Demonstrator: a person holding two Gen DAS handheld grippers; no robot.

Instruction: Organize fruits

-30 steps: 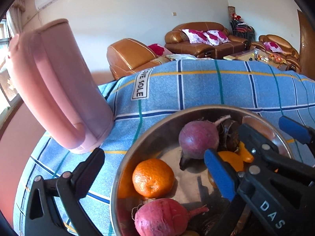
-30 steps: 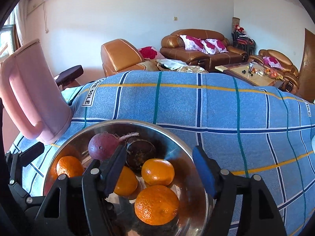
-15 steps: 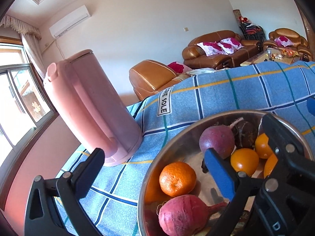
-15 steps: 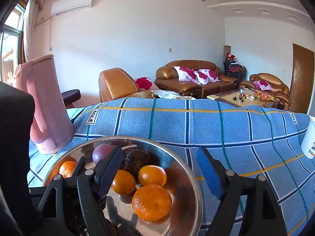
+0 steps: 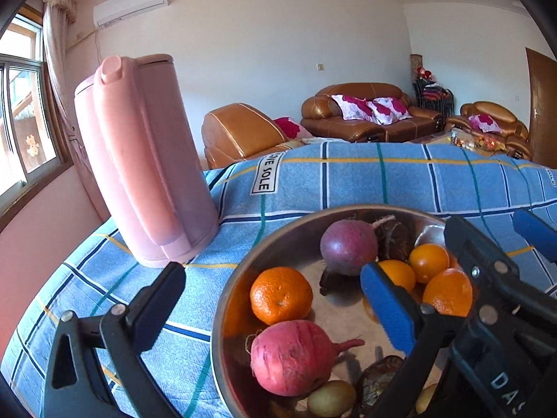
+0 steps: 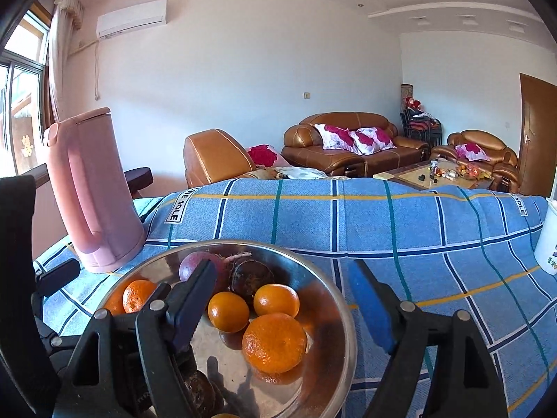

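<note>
A steel bowl [image 5: 240,278] [image 6: 334,299] sits on the blue plaid cloth. It holds several oranges [image 5: 281,295] [image 6: 275,343], a purple passion fruit [image 5: 348,247] [image 6: 189,264], a pink radish [image 5: 291,358], dark round fruits [image 6: 251,277] and a small yellow-green fruit [image 5: 330,399]. My left gripper [image 5: 271,308] is open and straddles the bowl's left rim, one finger outside, one inside. My right gripper [image 6: 282,291] is open and straddles the bowl's right rim. Both are empty.
A tall pink jug [image 5: 139,163] [image 6: 90,191] stands on the cloth left of the bowl. A white cup [image 6: 548,240] stands at the right edge. Brown leather sofas [image 6: 351,146] and a coffee table lie beyond the table.
Both grippers have pulled back and tilted up, so more of the room shows. The bowl and fruits stay in place. Both grippers stay open.
</note>
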